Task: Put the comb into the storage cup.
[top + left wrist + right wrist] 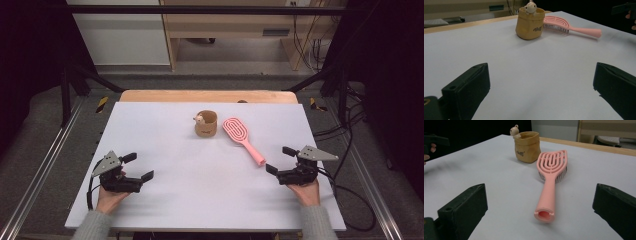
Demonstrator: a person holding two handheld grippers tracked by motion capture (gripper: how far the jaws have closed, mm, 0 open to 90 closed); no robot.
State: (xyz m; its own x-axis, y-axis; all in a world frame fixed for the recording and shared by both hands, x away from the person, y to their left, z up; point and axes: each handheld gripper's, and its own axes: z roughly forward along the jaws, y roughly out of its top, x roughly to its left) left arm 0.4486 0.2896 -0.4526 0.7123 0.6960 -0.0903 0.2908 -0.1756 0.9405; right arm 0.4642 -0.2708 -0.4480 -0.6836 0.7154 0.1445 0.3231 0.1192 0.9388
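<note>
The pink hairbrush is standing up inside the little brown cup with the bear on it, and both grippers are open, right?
Not quite. The pink hairbrush lies flat on the table beside the brown cup, not inside it; the right gripper view shows this clearly. The rest holds: the left gripper and right gripper are both open.

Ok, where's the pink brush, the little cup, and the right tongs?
brush (548, 192): right gripper view, on its handle.
cup (529, 27): left gripper view, on its side.
right tongs (280, 160): high view, midway between the tips.
</note>
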